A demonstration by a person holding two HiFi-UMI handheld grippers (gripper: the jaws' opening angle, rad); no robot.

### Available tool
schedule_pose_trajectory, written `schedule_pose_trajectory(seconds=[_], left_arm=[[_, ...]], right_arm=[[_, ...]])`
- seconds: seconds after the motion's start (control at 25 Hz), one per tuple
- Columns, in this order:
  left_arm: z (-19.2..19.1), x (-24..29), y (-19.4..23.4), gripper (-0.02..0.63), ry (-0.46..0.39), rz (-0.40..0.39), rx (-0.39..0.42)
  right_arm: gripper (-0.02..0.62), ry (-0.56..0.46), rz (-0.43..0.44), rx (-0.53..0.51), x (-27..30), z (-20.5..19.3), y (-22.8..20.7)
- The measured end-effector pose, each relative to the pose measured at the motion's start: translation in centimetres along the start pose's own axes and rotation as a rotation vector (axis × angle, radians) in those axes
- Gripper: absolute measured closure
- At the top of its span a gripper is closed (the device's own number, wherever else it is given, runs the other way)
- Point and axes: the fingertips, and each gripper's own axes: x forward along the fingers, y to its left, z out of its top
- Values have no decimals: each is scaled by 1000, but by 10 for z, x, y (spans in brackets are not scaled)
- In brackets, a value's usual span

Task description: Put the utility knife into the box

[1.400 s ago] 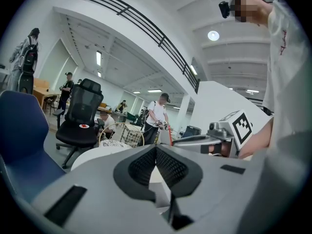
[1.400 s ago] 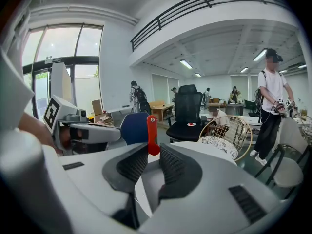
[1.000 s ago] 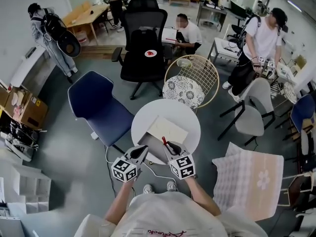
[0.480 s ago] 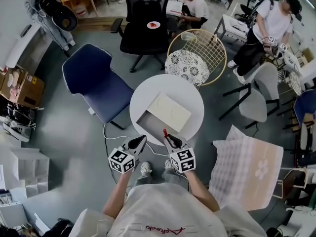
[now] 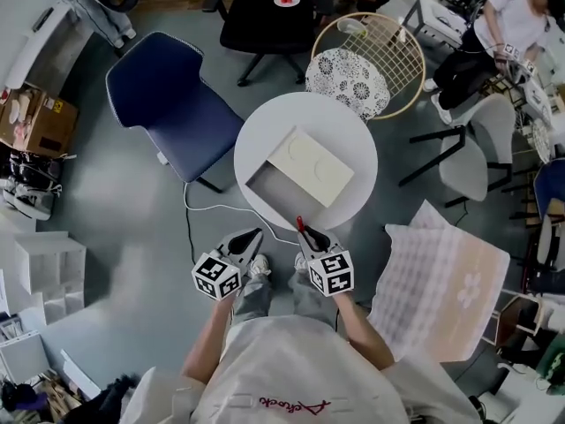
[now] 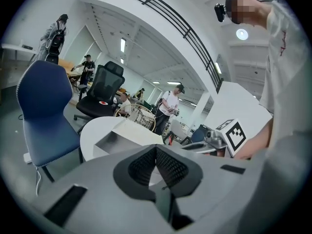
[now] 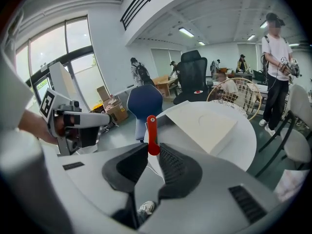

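In the head view my right gripper (image 5: 306, 230) is shut on a red utility knife (image 5: 300, 224) at the near rim of the round white table (image 5: 353, 131). The knife's red end stands up between the pads in the right gripper view (image 7: 152, 130). An open box (image 5: 269, 184) lies in the middle of the table, its grey inside toward me and its cream lid (image 5: 311, 164) folded back. The same box (image 7: 204, 123) lies just beyond the knife. My left gripper (image 5: 257, 233) hovers shut and empty to the left of the right one, its tips (image 6: 156, 148) meeting.
A blue chair (image 5: 172, 104) stands left of the table and a wire chair with a patterned cushion (image 5: 353, 73) behind it. A checked cushion (image 5: 441, 281) is on my right. A white cable (image 5: 188, 228) runs on the floor. People stand at the far side.
The head view has tilted down, so the table sits higher in the frame. Both grippers now hang at the table's near rim rather than over its top. The knife stays gripped.
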Motion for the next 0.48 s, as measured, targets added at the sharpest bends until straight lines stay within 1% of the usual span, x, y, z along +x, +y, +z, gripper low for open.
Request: schedule_pose_trajectory(seconds=[0.08,0.16,0.4,0.48], left_arm=[[-5,-1,0,595,-1,5,-12],[-5,-1,0,595,-4,7,-15],[-2,-5,3,595,-19,14,-28],[-2,-6,4,595,-22,17,-33]], right_arm=[[514,16,-3,-10,1,-6,-1],[514,37,-14,-47,2,-8,-5],[514,162,-32,-278,8,-17,-7],[514,201,-33,-336,10,-20,-8]])
